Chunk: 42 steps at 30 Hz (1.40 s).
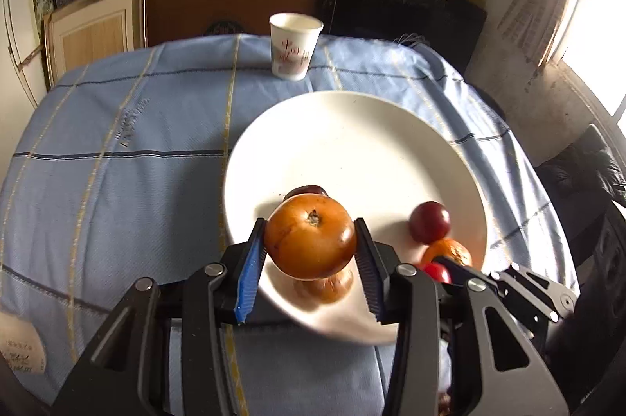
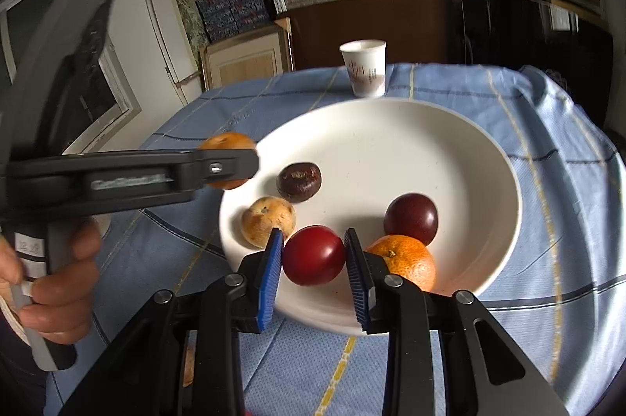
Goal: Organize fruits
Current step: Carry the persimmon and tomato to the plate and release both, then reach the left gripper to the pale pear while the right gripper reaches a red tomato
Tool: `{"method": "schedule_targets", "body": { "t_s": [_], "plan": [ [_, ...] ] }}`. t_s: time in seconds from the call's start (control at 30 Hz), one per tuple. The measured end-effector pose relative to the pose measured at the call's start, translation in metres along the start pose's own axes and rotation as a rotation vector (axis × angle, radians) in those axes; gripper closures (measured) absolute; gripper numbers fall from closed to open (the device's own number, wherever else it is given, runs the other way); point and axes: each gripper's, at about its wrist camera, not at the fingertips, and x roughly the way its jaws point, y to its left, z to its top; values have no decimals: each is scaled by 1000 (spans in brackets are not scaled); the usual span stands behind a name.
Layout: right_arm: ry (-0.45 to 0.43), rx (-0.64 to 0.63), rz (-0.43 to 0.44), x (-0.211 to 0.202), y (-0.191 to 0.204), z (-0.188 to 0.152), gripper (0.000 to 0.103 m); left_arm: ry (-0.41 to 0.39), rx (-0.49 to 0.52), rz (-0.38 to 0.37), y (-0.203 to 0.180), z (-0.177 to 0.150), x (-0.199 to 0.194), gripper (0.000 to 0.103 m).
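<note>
My left gripper (image 1: 311, 244) is shut on a smooth orange-brown fruit (image 1: 310, 236) and holds it above the near left rim of the white plate (image 1: 352, 142). In the right wrist view this gripper (image 2: 231, 162) and its fruit (image 2: 227, 142) hang over the plate's left edge (image 2: 430, 126). My right gripper (image 2: 313, 255) is shut on a red plum (image 2: 313, 255) over the plate's near side. On the plate lie a tan speckled fruit (image 2: 267, 220), a dark brown fruit (image 2: 299, 181), a dark plum (image 2: 411, 218) and an orange (image 2: 407, 259).
A paper cup (image 2: 364, 68) stands on the blue checked cloth (image 1: 117, 142) behind the plate. Shelves of boxes and a cardboard panel stand beyond the table's far edge. A person's hand (image 2: 51, 283) grips the left tool's handle at the left.
</note>
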Motion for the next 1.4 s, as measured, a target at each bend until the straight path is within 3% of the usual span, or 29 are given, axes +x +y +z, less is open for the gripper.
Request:
{"method": "schedule_targets", "body": {
  "t_s": [0.1, 0.5, 0.57, 0.67, 0.73, 0.77, 0.83, 0.9, 1.03, 1.2, 1.4],
  "plan": [
    [5, -24, 2, 5, 2, 1, 71, 31, 5, 0, -2, 1, 19, 60],
    [16, -69, 4, 9, 17, -4, 70, 10, -15, 45, 3, 2, 28, 59],
    [21, -59, 13, 6, 15, -3, 64, 16, -12, 50, 2, 1, 26, 59],
    [-25, -50, 30, -18, 13, 1, 63, -16, 11, 53, -3, 0, 9, 52],
    [-68, -46, 25, -38, 9, 1, 62, -52, 26, 58, -5, -6, -13, 42],
    [-88, -38, 19, -49, 6, -1, 57, -69, 33, 58, -6, -9, -24, 38],
    [-124, -13, 5, -68, -4, -8, 52, -113, 41, 70, -6, -24, -50, 17],
    [-128, 8, -13, -78, -13, -20, 50, -167, 40, 82, -4, -45, -76, 7],
    [-76, 9, 0, -83, -20, -50, 50, -200, 31, 94, 3, -93, -102, 5],
    [-11, -13, -18, -82, -14, -75, 50, -175, -33, 128, 23, -134, -99, 5],
    [29, -124, 12, -88, 5, -89, 50, -142, -154, 92, 51, -148, -99, 5]
  ]
}}
